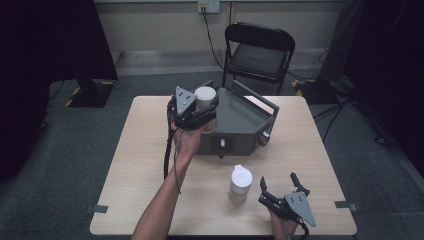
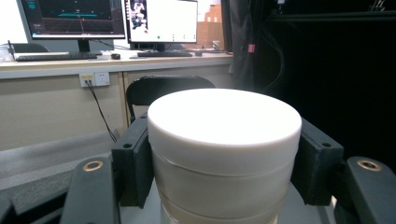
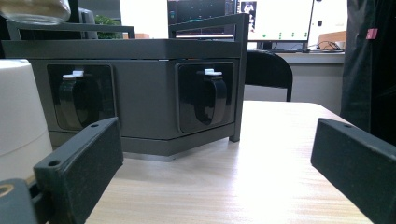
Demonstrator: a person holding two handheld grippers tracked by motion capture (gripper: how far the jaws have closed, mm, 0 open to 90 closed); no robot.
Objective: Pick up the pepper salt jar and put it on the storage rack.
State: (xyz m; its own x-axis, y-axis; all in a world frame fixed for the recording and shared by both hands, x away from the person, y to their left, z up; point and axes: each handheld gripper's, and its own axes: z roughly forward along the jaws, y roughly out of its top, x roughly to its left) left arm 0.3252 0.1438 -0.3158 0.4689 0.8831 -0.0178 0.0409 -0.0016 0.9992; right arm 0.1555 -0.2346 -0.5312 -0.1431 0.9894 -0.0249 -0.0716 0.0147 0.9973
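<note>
Two jars in play: the left gripper (image 1: 196, 111) clamps one white-lidded jar (image 1: 205, 96) over the grey rack (image 1: 240, 120), apparently to shelve it, while the right gripper (image 1: 281, 186) waits wide open beside the second jar (image 1: 240, 183) on the table (image 1: 150, 165).

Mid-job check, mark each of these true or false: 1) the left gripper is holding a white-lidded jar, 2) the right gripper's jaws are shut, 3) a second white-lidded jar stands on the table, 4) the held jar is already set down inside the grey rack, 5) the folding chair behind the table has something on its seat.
1) True: the left gripper is clamped on a white-lidded jar.
2) False: the right gripper has its jaws apart, with nothing between them.
3) True: a second jar stands on the table, beside the right gripper.
4) False: it is held up at the grey rack, not released.
5) False: the folding chair has a bare seat.
</note>
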